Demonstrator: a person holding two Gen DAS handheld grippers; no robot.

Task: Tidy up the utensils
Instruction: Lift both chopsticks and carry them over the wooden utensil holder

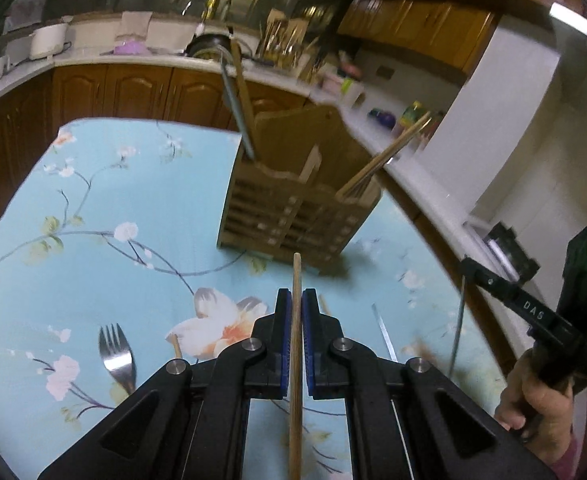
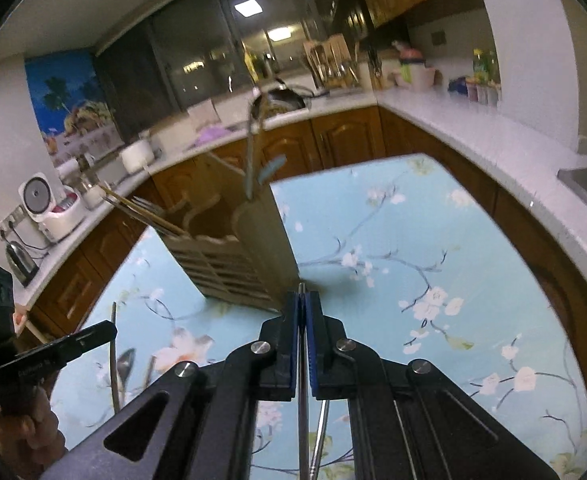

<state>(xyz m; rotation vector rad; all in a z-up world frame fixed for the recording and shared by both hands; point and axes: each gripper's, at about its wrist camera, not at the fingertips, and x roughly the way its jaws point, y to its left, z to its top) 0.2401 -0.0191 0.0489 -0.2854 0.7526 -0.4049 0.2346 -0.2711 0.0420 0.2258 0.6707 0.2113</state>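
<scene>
Left gripper (image 1: 296, 306) pinched a wooden chopstick (image 1: 295, 360); right gripper (image 2: 303, 308) pinched a metal chopstick (image 2: 303, 400). Holder (image 1: 293, 208) stood frame centre. Long overhang risked either stick pivoting and missing its slot.

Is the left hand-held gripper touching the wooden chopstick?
Touching. In the left wrist view, the left hand-held gripper is shut on the wooden chopstick, blue pads pressing both sides.
</scene>
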